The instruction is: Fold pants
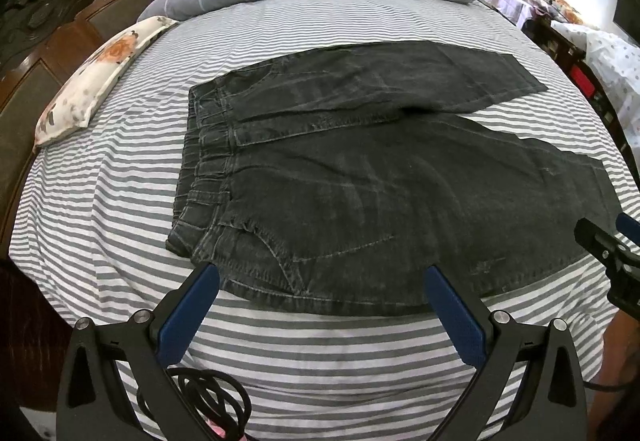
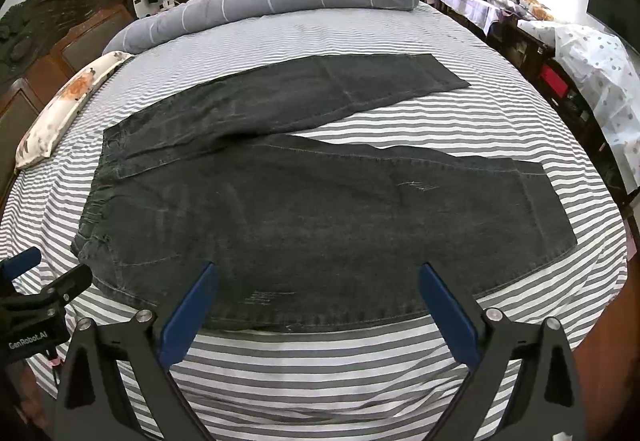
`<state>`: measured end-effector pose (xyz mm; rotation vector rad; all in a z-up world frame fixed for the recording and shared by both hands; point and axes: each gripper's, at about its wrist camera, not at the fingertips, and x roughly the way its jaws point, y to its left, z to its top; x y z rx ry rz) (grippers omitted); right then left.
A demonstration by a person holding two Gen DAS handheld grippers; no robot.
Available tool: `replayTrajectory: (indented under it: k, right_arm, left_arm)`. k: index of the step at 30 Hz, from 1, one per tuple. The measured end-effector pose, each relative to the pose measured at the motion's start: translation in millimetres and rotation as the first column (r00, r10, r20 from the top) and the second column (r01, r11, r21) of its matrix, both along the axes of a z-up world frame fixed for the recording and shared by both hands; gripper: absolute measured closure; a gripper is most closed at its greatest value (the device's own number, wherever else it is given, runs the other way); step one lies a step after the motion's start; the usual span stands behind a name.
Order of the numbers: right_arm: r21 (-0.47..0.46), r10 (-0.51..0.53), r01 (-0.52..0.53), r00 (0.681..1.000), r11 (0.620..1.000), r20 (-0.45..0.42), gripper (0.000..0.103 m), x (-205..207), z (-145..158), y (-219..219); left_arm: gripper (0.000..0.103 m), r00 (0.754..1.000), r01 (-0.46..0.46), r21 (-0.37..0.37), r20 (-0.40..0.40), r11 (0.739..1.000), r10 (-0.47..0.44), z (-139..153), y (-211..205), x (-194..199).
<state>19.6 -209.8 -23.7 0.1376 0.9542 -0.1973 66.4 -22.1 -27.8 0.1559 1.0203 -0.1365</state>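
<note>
Pants [image 1: 360,177] lie flat and unfolded on the bed [image 1: 320,353], legs splayed, both tools, left [image 1: 320,281] and right [image 2: 316,277], spread and empty at the near edge — first fold pending, probably near leg onto far.

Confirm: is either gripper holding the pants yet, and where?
Nothing is held. The left gripper and right gripper both have jaws spread wide, hovering short of the near edge of the dark pants, which lie flat on the striped bed.

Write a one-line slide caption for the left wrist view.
Open left tool poised over the near edge of dark jeans spread flat, legs apart, on a striped bed.
</note>
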Motion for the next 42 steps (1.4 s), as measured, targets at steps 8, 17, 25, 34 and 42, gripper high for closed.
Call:
replayTrajectory:
  k: [8,17,25,34,42]
  right_arm:
    - [0.010,-0.012,0.012,1.000,1.000,0.013,0.005,1.9,-0.7,-4.9]
    - [-0.026,-0.008,0.007,1.000,1.000,-0.020,0.005,16.5,-14.3,-5.9]
    - [0.046,0.046,-0.045,0.998,0.998,-0.031,0.006,41.5,-24.7,-4.1]
    - [-0.037,0.082,-0.083,0.996,0.996,-0.027,0.005,96.8,-26.0,23.0]
    - [-0.036,0.174,-0.175,0.984,0.984,-0.038,0.005,143.5,-40.8,56.9]
  left_arm:
    - [0.001,1.000,-0.002,-0.010,0.010,1.000,0.002,-0.3,2.9,4.9]
    - [0.014,0.998,-0.053,-0.086,0.031,0.995,0.056,-3.2,45.0,31.3]
    - [0.026,0.990,-0.123,-0.121,0.058,0.985,0.130,-6.9,104.7,82.1]
    - [0.038,0.982,-0.168,-0.265,0.039,0.949,0.184,-23.3,150.4,151.8]
    - [0.057,0.966,-0.246,-0.397,-0.026,0.884,0.257,-57.7,183.1,217.0]
